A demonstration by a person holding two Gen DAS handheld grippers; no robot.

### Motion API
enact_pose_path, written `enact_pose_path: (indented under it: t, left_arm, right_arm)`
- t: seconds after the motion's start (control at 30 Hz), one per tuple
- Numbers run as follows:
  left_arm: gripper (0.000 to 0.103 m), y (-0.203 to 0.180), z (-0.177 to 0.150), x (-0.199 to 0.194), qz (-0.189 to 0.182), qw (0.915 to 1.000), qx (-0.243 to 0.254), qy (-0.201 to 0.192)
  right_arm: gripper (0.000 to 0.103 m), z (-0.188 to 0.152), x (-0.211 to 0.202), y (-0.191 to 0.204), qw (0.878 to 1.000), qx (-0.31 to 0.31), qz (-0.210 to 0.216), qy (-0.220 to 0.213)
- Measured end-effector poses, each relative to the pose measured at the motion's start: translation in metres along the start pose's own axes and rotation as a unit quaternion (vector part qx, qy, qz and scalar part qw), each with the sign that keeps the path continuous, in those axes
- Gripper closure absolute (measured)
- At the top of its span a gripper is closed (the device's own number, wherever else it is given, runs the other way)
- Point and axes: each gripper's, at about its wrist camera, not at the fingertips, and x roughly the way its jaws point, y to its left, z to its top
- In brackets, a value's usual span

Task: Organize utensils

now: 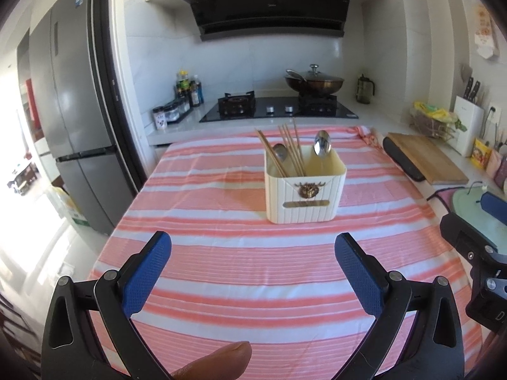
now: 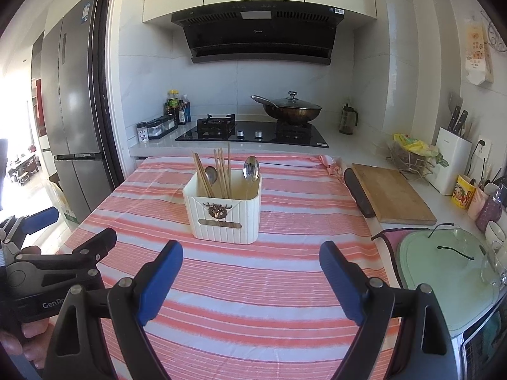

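Note:
A cream ribbed utensil holder (image 1: 304,193) (image 2: 223,213) stands on the pink-striped tablecloth (image 1: 253,269) (image 2: 269,285). Wooden chopsticks (image 1: 285,148) (image 2: 218,171) and a spoon (image 1: 280,153) (image 2: 210,174) stick out of its left compartment, and a second spoon (image 1: 322,144) (image 2: 251,167) out of its right one. My left gripper (image 1: 253,250) is open and holds nothing, well short of the holder. My right gripper (image 2: 252,258) is open and holds nothing too, in front of the holder. The left gripper also shows at the left edge of the right wrist view.
A wooden cutting board (image 2: 391,194) and a pale green board (image 2: 450,280) lie to the right of the cloth. Behind it are a gas hob (image 2: 253,133) with a lidded wok (image 2: 291,107), seasoning bottles (image 2: 176,110) and a knife block (image 2: 451,158). A fridge (image 1: 73,110) stands at left.

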Motion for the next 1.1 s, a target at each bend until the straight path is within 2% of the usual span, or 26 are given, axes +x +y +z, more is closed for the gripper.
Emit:
enact_pose_path:
  t: [0.3,1.1]
  left_arm:
    - [0.0,0.0056,-0.0008,0.0007,-0.01,0.9998,-0.017,0.003]
    - [0.0,0.0085,-0.0012,0.0015,-0.001,0.9998,-0.019,0.005]
  right_arm:
    - [0.013,0.0008,-0.0077,0.001,1.0,-0.004,0.005,-0.005]
    - [0.013,0.0008,-0.0105,0.0039,1.0,-0.006,0.008,-0.003]
